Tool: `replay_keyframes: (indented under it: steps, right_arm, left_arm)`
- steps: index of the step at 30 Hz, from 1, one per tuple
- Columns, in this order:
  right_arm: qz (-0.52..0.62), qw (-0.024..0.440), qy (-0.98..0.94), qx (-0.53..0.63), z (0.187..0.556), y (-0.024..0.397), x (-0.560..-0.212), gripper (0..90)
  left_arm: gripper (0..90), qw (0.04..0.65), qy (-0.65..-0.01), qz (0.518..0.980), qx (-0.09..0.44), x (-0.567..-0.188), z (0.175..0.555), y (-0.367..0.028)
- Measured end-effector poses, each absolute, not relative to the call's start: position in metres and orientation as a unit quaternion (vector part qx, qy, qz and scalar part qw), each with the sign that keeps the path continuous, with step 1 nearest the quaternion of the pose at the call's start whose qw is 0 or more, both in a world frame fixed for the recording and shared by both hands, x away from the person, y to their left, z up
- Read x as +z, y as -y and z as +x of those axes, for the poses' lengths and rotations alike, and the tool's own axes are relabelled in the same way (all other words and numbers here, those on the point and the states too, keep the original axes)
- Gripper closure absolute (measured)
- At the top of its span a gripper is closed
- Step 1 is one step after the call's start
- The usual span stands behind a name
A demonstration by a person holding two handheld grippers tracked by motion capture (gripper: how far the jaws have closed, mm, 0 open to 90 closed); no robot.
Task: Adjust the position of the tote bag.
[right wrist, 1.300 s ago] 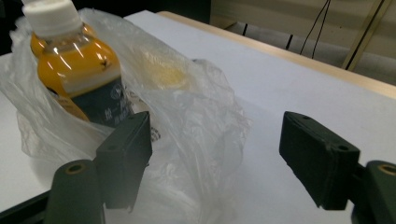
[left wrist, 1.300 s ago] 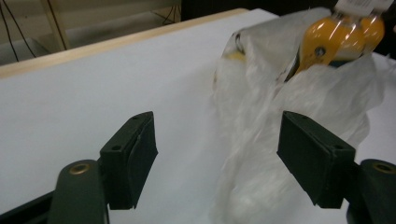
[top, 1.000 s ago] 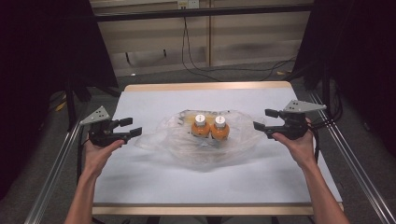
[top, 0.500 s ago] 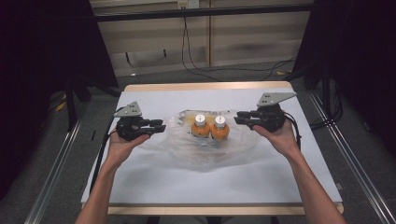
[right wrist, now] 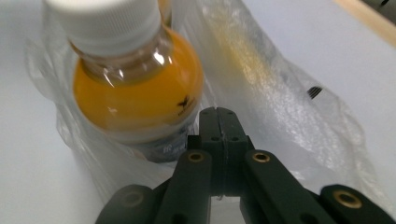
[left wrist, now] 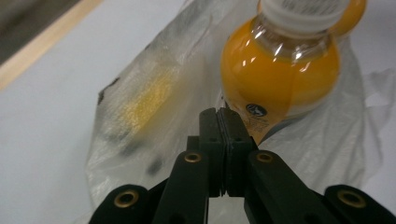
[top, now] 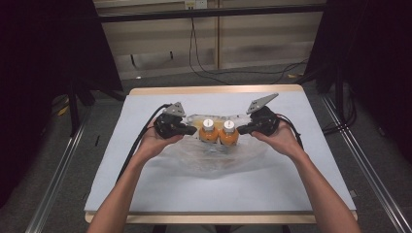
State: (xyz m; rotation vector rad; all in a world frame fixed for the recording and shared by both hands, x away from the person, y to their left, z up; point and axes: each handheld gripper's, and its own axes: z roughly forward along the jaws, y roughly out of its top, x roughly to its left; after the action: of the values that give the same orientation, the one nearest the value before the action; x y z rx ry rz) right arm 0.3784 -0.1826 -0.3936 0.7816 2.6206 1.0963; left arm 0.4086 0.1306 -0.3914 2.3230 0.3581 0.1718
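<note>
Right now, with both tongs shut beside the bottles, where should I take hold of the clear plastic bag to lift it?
Grip the clear plastic bag at its loose upper film on each outer side of the two orange bottles, coming in level from left and right. The bottles stand upright together in the middle, so the film beside them is free. The left tongs and right tongs already sit there, shut; whether film is pinched is unclear.

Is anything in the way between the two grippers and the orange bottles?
Nothing solid. The left gripper and right gripper sit shut beside the two orange bottles, with just the thin clear plastic bag around them.
</note>
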Motion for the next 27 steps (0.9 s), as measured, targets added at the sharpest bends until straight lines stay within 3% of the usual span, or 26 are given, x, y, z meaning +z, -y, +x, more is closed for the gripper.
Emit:
replay_keyframes:
  steps: [14, 27]
  right_arm:
    - [0.284, 0.052, -0.903, 0.317, 0.393, 0.175, -0.440, 90.0]
    - [0.285, 0.054, -0.914, 0.284, 0.387, 0.173, -0.465, 90.0]
  left_arm:
    - [87.4, 0.310, -0.134, 0.940, 0.042, -0.440, 0.411, -0.113]
    - [88.2, 0.271, -0.129, 0.952, 0.063, -0.464, 0.399, -0.116]
